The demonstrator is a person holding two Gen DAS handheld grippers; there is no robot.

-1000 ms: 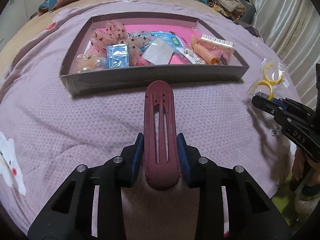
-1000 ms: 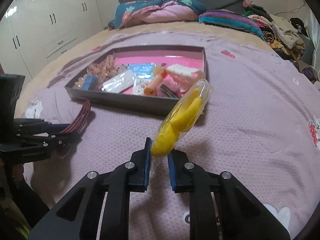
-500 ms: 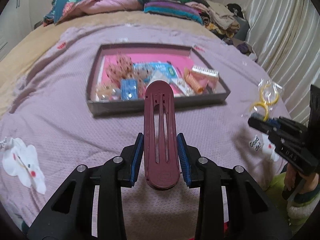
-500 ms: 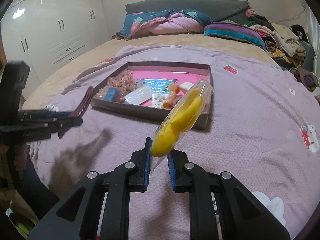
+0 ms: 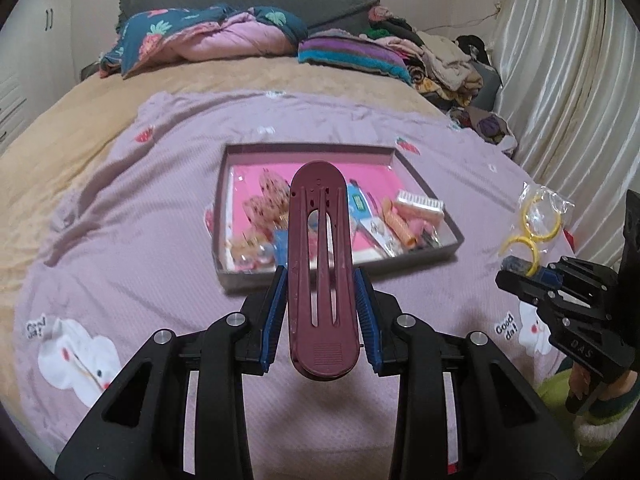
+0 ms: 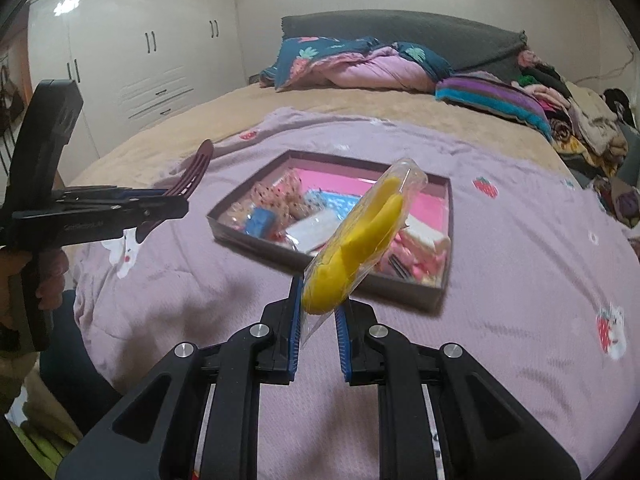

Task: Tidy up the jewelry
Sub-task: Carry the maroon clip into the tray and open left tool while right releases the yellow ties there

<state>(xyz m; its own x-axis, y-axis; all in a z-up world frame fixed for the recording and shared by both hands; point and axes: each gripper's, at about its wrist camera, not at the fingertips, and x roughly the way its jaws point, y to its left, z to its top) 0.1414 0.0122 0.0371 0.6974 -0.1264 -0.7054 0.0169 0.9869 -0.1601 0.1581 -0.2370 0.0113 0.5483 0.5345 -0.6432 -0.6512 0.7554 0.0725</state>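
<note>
Purple bedspread [image 5: 160, 220], box [image 5: 424, 258] of trinkets farther off. Left gripper [image 5: 320, 304] clamped on maroon hair clip [image 5: 320, 264]; right gripper [image 6: 318, 320] on bagged yellow rings [image 6: 360, 240]. Both lifted higher since a second ago, clear of bedding; probably bound for the box.

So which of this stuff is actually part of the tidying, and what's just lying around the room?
Part of the job:
- maroon hair clip in the left claw
- bagged yellow rings in the right claw
- tray of accessories

Just lying about:
- folded quilt
- clothes pile
- wardrobe
</note>
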